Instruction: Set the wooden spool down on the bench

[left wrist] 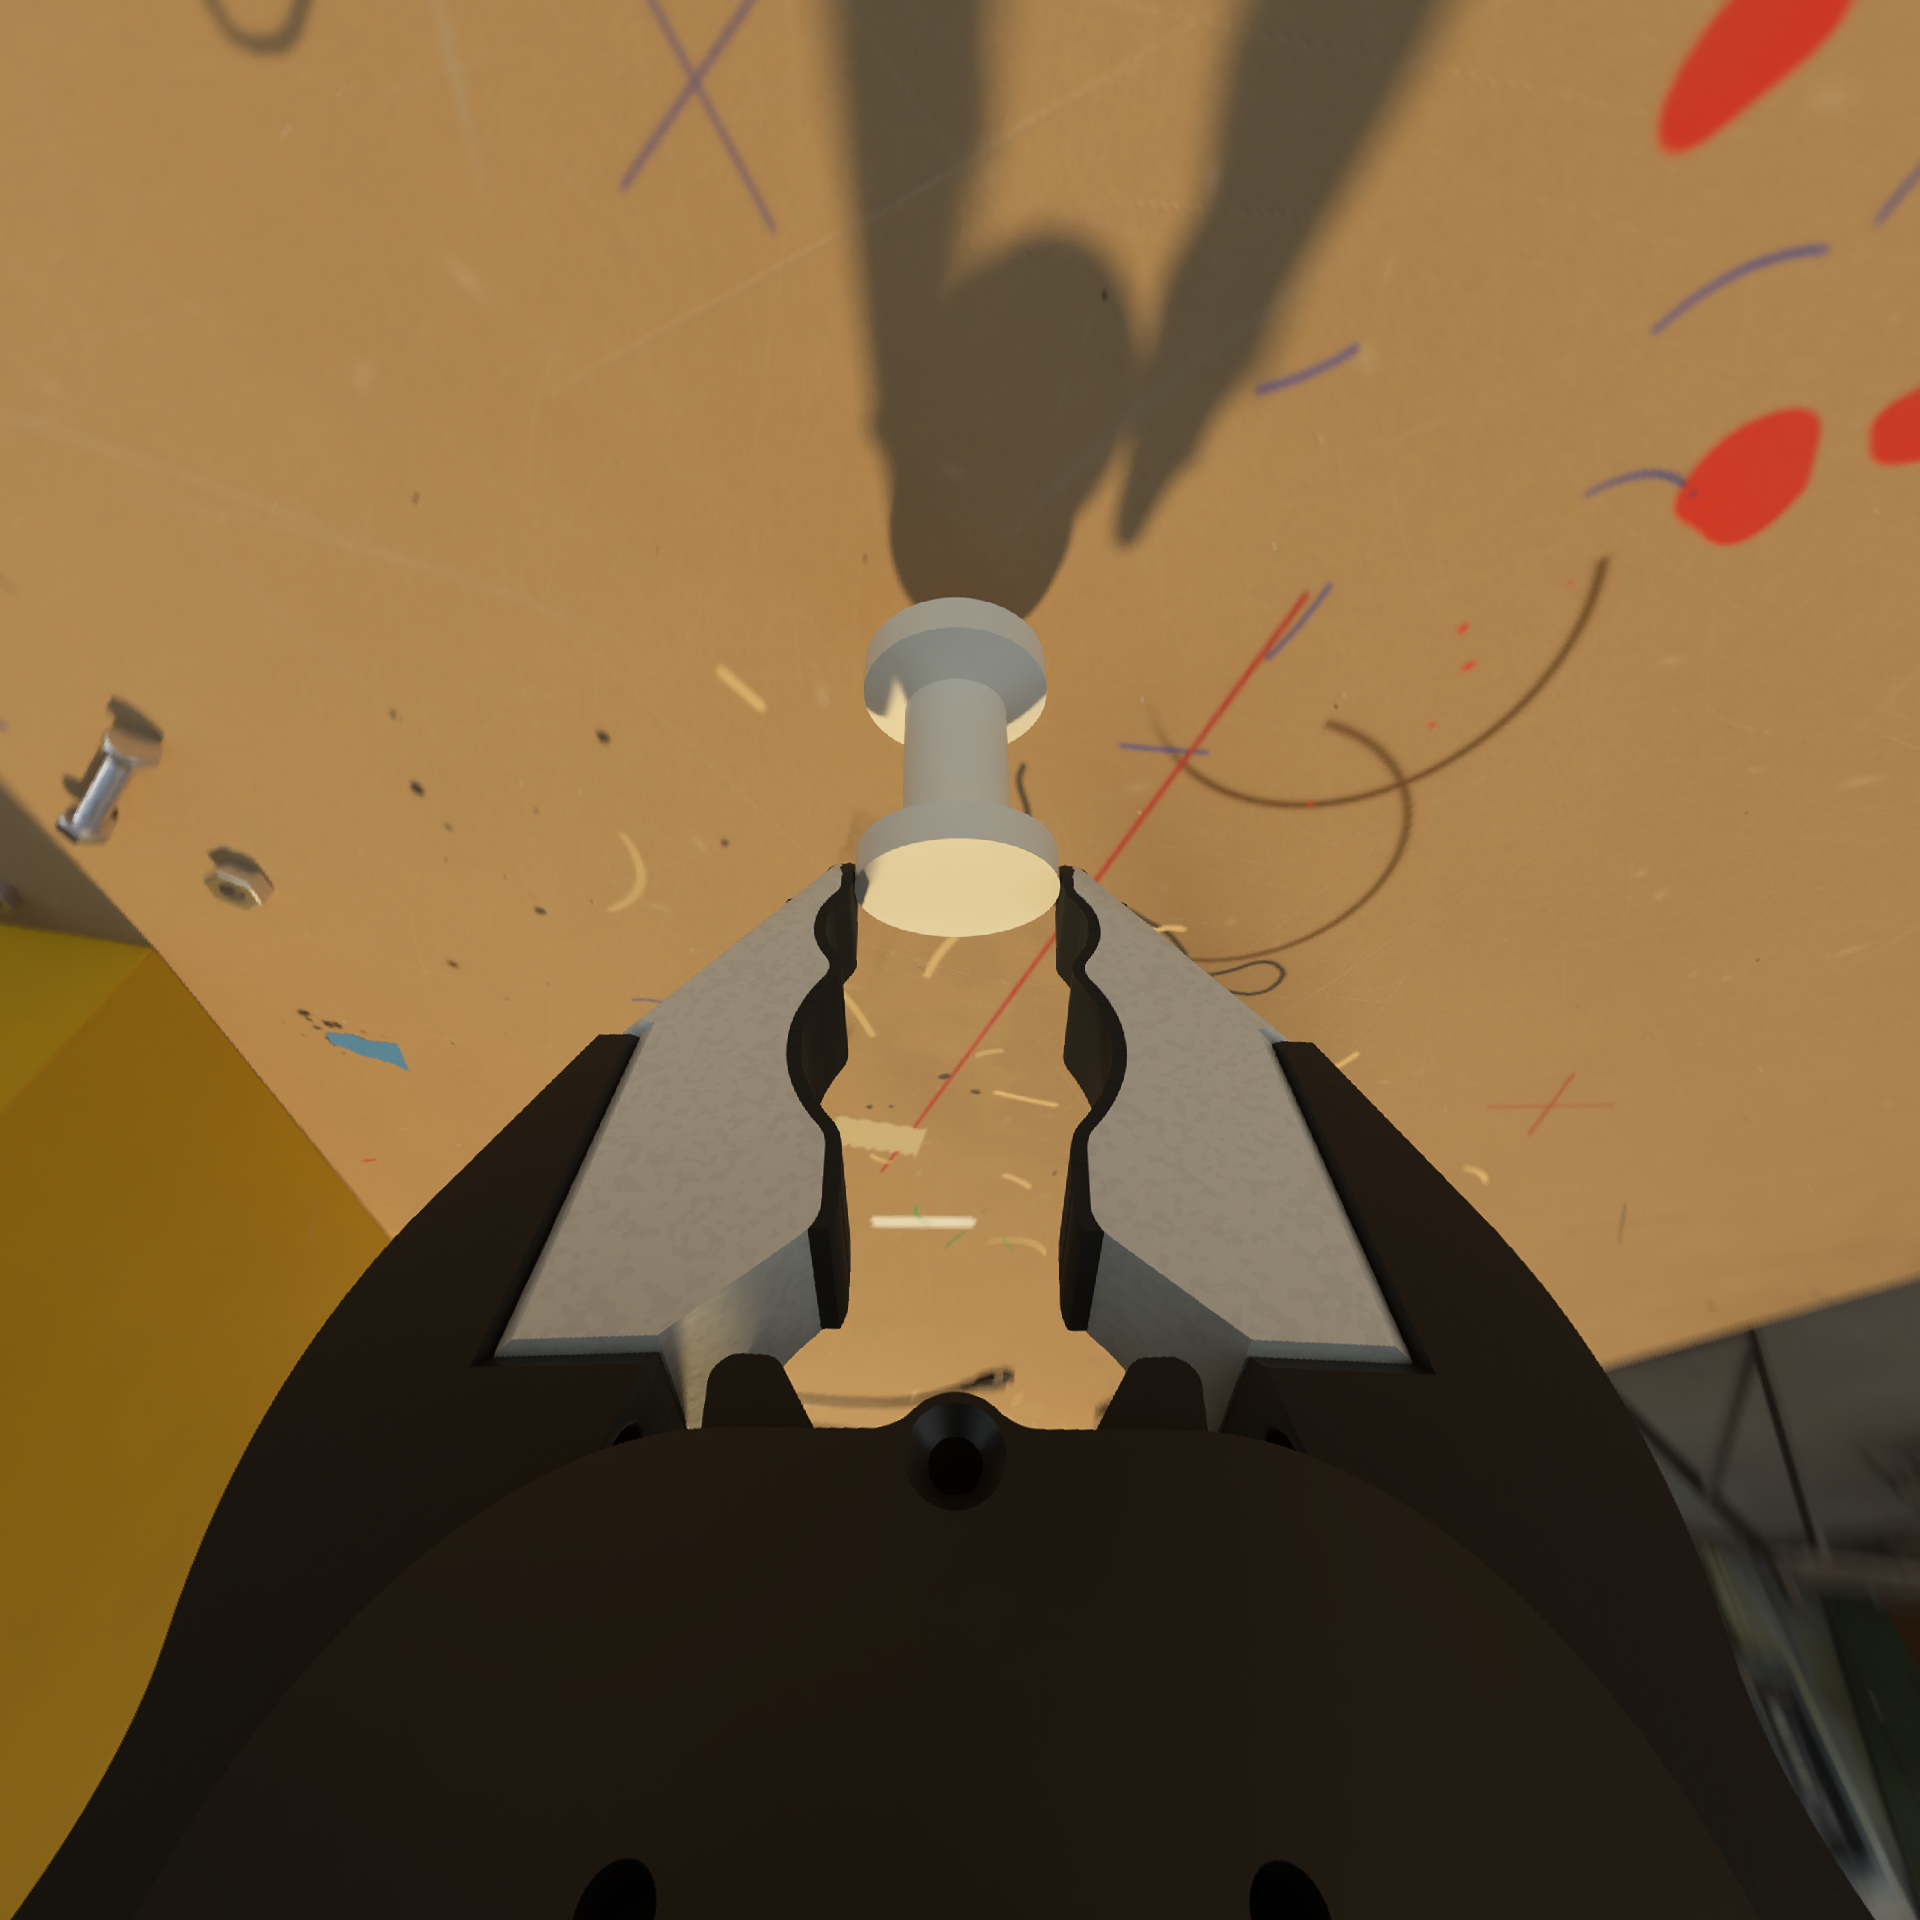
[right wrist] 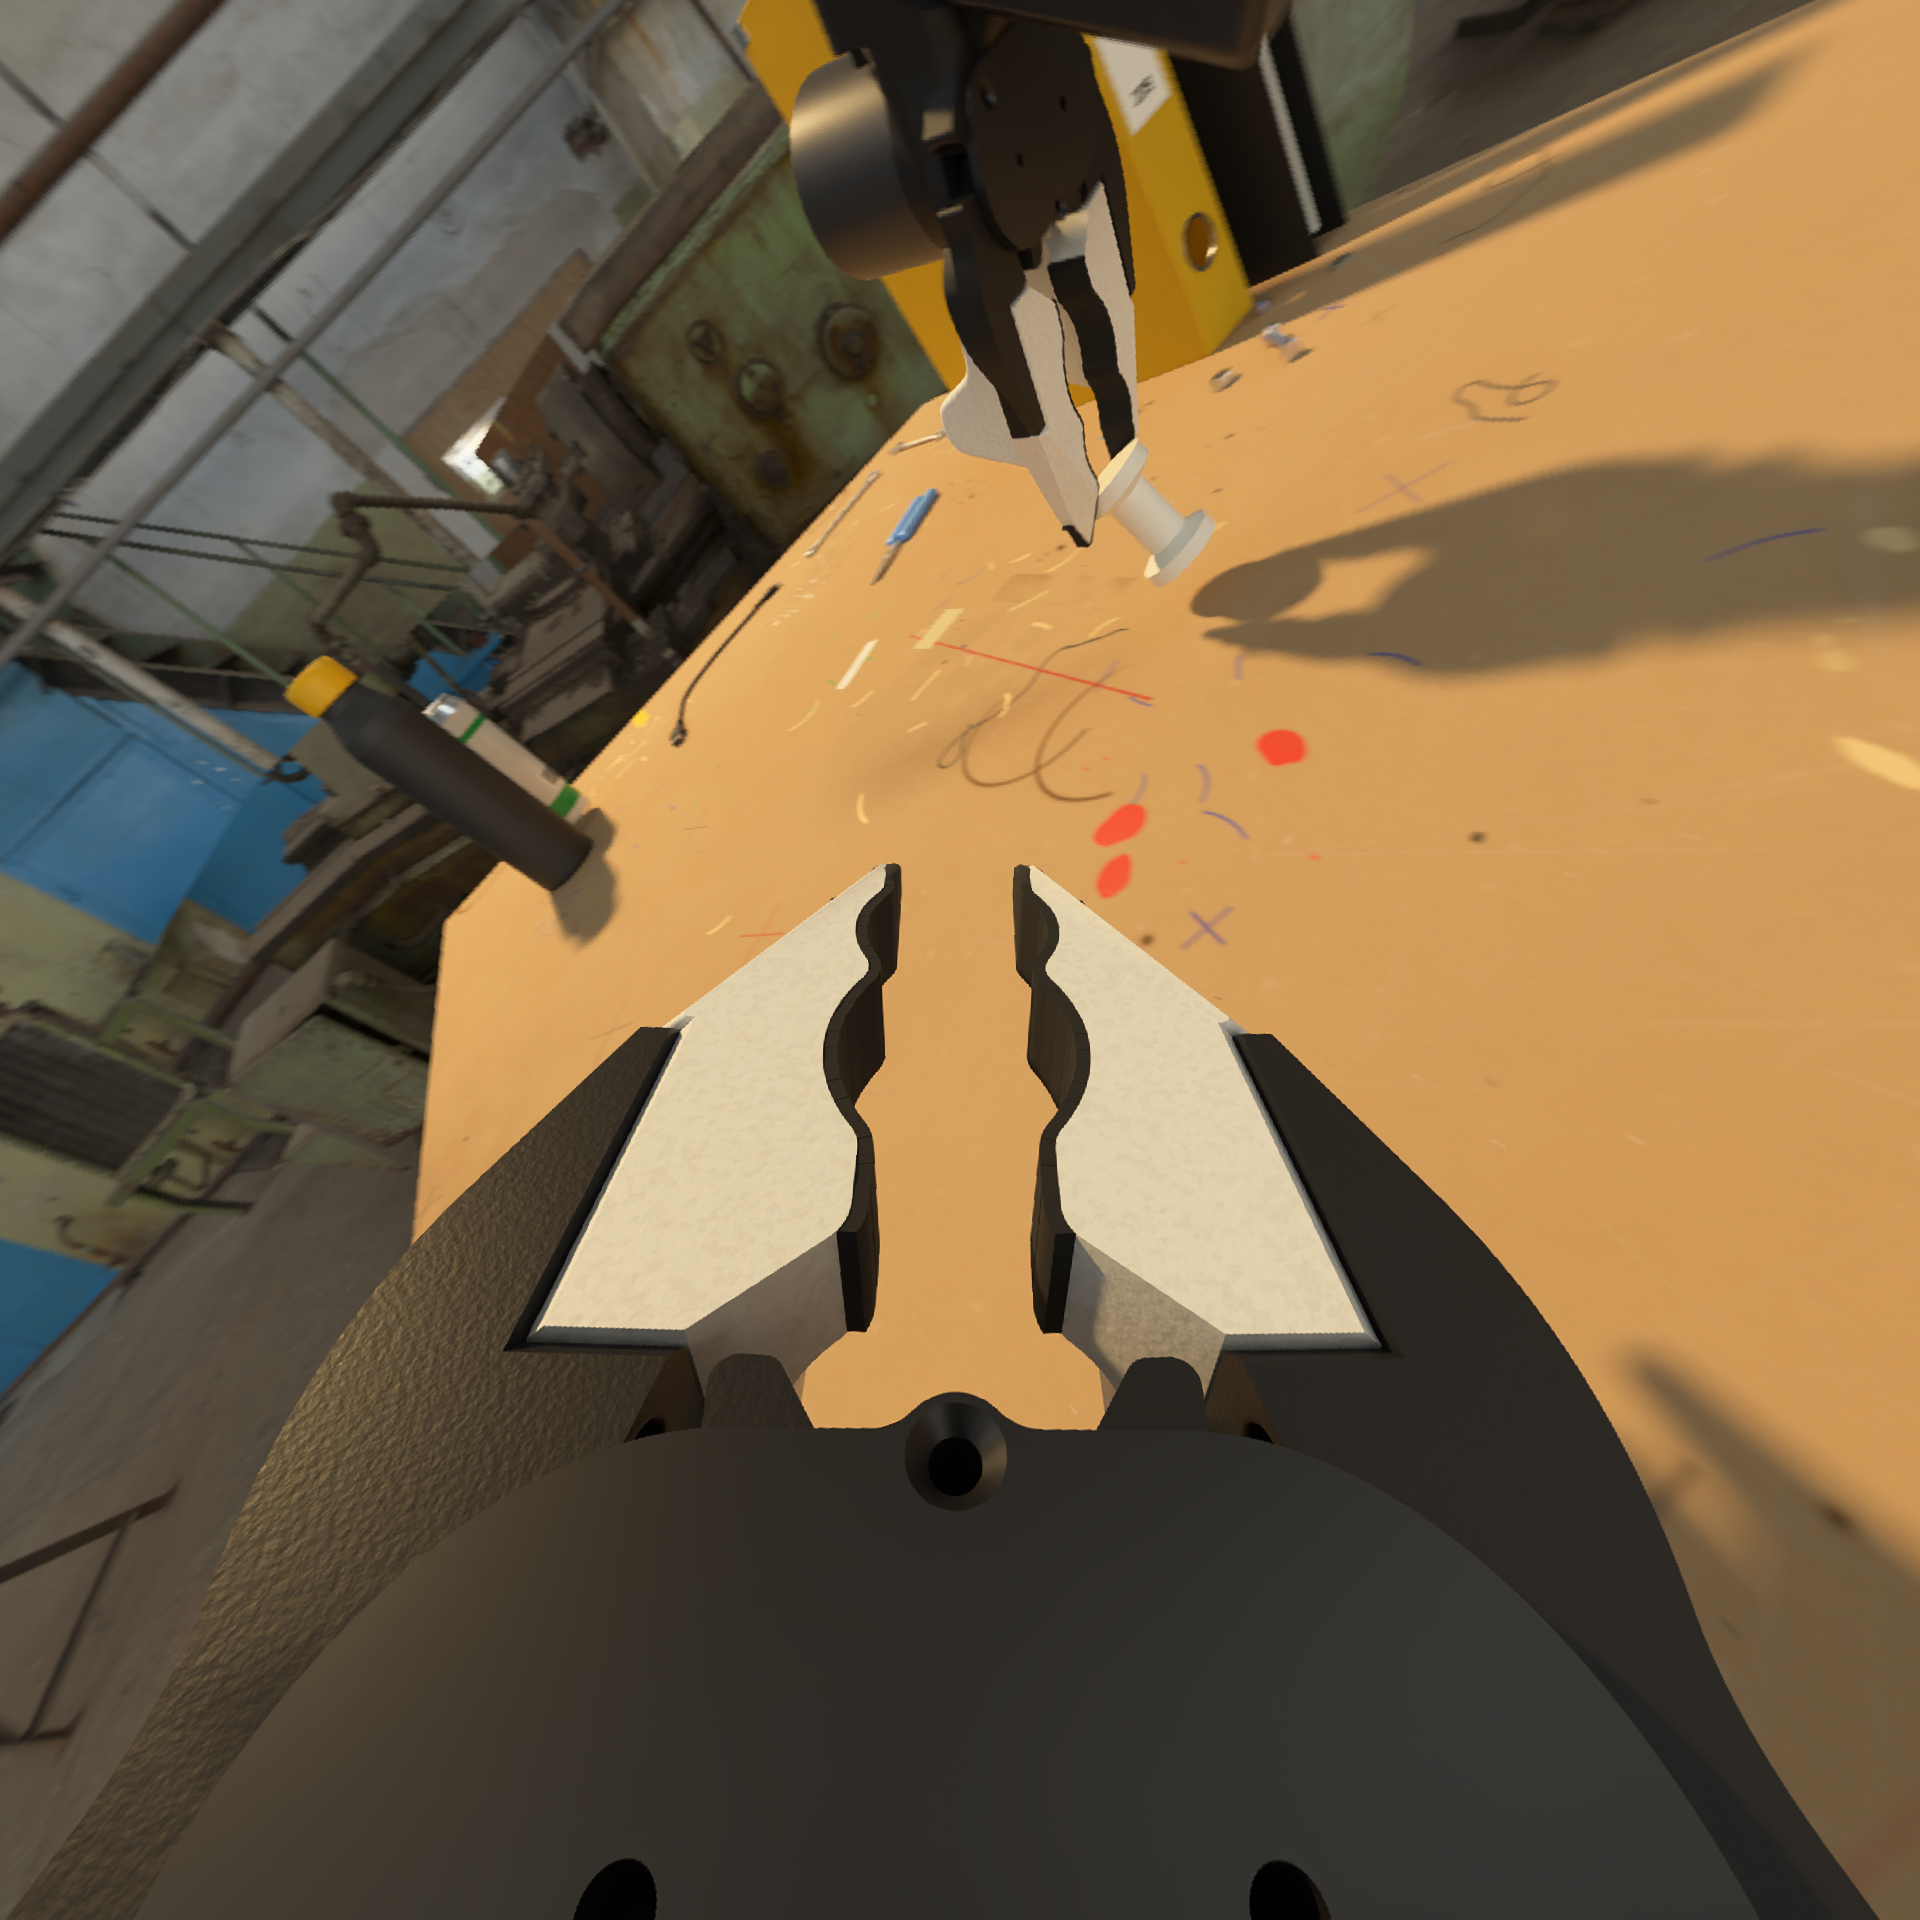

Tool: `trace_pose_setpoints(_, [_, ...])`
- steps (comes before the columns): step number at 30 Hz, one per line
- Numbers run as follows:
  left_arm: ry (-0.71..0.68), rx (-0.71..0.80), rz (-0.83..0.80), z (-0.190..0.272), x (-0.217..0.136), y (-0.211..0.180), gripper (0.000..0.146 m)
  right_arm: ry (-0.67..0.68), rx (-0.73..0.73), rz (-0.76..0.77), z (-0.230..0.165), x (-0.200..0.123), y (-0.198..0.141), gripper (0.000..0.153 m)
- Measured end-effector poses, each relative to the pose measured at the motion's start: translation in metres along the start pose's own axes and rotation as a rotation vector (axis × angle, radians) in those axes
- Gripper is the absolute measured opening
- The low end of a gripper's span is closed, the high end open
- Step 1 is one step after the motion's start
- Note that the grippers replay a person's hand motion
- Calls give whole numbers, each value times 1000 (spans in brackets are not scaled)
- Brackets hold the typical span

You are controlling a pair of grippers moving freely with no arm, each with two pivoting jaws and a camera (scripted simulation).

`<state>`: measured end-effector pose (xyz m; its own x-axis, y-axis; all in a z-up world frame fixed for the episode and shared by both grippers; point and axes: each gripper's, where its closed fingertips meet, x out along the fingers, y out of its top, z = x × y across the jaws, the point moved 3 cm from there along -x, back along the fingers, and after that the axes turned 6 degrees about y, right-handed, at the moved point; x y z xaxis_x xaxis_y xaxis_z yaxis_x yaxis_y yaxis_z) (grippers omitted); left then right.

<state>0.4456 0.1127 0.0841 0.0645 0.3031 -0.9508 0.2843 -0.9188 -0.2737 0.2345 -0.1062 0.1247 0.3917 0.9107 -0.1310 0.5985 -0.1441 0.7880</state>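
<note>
The pale wooden spool (left wrist: 956,769) is held by its near flange between the fingertips of my left gripper (left wrist: 956,883), which is shut on it. The spool points away from the gripper towards the tan bench (left wrist: 416,468). Its far flange meets its own shadow there, very close to or touching the surface. In the right wrist view the left gripper (right wrist: 1091,509) tilts down over the bench (right wrist: 1455,1039) with the spool (right wrist: 1153,520) at its tip. My right gripper (right wrist: 956,883) is open and empty, low over the bench's near part.
A bolt (left wrist: 109,774) and a nut (left wrist: 239,878) lie to the left of the spool, beside a yellow box (left wrist: 125,1247). A black bottle with a yellow cap (right wrist: 447,779) lies at the bench's left edge. A blue screwdriver (right wrist: 909,525) and a black cable (right wrist: 727,660) lie farther back.
</note>
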Motion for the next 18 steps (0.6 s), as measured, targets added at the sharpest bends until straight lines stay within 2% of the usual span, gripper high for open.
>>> trace_pose_setpoints(5, [28,105,-192,-7,6,30,38,-105,-12,11,21,-30,3,21])
trace_pose_setpoints(10, [13,122,-296,-5,7,40,38,-107,28,32,26,-40,2,21])
trace_pose_setpoints(18, [-31,143,-295,-10,6,44,38,-119,8,-26,29,-38,-3,21])
